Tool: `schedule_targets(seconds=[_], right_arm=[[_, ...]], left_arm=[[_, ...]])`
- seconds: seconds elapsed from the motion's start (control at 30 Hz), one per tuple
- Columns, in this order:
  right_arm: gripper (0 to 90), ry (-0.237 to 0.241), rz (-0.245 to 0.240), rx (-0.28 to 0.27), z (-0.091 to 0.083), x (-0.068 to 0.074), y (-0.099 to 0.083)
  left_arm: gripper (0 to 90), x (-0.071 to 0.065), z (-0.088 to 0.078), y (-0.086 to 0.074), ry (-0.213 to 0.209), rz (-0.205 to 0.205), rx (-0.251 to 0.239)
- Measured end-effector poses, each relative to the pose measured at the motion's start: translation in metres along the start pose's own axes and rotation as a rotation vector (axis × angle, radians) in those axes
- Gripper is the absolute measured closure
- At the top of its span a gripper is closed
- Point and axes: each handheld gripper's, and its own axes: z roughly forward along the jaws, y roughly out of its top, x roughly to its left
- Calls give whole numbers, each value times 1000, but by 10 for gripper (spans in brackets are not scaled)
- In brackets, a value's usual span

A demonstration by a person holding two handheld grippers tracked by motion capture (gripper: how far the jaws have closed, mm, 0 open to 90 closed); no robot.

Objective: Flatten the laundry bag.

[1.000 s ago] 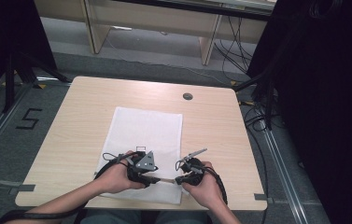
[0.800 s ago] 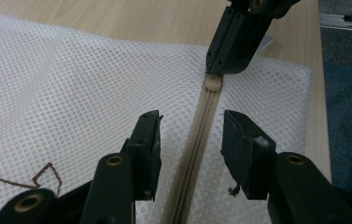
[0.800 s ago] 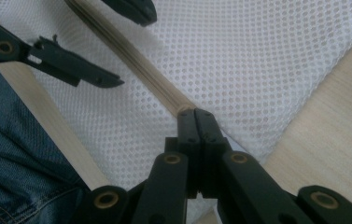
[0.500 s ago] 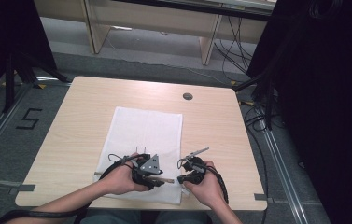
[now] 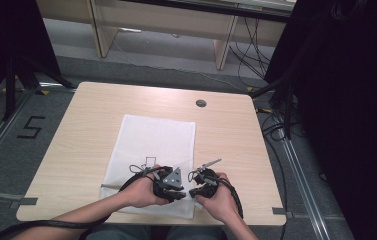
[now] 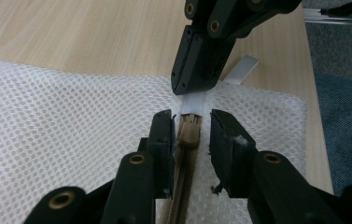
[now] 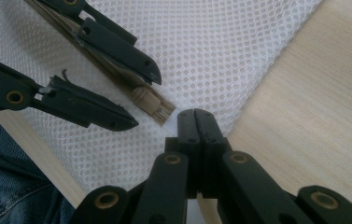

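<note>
Lying flat on the wooden surface (image 5: 91, 125): white mesh bag (image 5: 151, 145), its tan zipper pull (image 6: 190, 135) at the near edge. Straddling that pull, jaws apart and just closing in, not yet pressing: left claw (image 6: 190, 128). Pinching the white tab (image 6: 193, 101) at the zipper's end, jaws together: right claw (image 7: 195, 122).

Left gripper (image 6: 190, 135) slid in toward the right gripper (image 5: 199, 186), and its jaws have been closing; the tan zipper pull (image 6: 189, 132) sits between them now, not pinched yet.
</note>
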Motion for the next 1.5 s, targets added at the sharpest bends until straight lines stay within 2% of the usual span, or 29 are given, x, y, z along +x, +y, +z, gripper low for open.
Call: schedule_targets(seconds=[0.07,0.1,0.13,0.17,0.3,0.33,0.43,0.47,0.7,0.83,0.87,0.93,1.0,1.07,1.1,1.13,1.27,1.33,1.37,1.4,1.5], right_arm=[[900,0,12,12,1,0,0],[900,-1,8,11,2,-1,0],[900,4,-13,6,3,-2,0],[900,4,-25,8,5,-1,0],[900,4,-23,13,6,0,0],[900,3,-19,11,7,-1,0],[900,5,-18,7,7,-1,0],[900,5,-18,7,7,-1,0],[900,7,-18,7,7,-1,0],[900,6,-32,6,8,0,0],[900,-5,-5,21,7,2,0],[900,-5,-55,7,8,1,0],[900,-5,-34,12,8,2,-1],[900,-5,-43,9,8,1,-1],[900,-4,-50,7,8,1,-1],[900,-9,-55,11,8,2,-1],[900,-30,-33,29,8,5,0],[900,-27,-67,19,8,4,0],[900,-25,-64,21,9,4,0],[900,-29,-34,26,8,5,0],[900,-30,-18,30,7,5,-1]], left_arm=[[711,0,1,0,0,-2,5],[718,1,3,0,0,14,8],[724,-1,4,0,-4,1,12],[729,0,5,0,-3,15,14],[744,-1,8,0,-2,38,33],[754,-1,9,0,-6,25,32],[784,-1,10,0,-9,21,29],[784,-2,11,0,-11,0,24],[812,0,10,2,-9,0,34],[814,0,9,2,-9,-17,37],[814,0,9,2,-9,-17,36],[815,1,8,2,-5,-10,33],[815,0,7,3,-10,-19,28],[815,0,6,3,-11,-24,24],[815,1,6,4,-7,-10,22],[815,0,5,3,-9,-23,17],[816,0,5,3,-7,-18,18],[815,0,5,3,-8,-17,14],[815,1,4,3,-7,-7,14],[816,0,4,3,-8,-6,14],[816,0,4,3,-8,-3,15]])
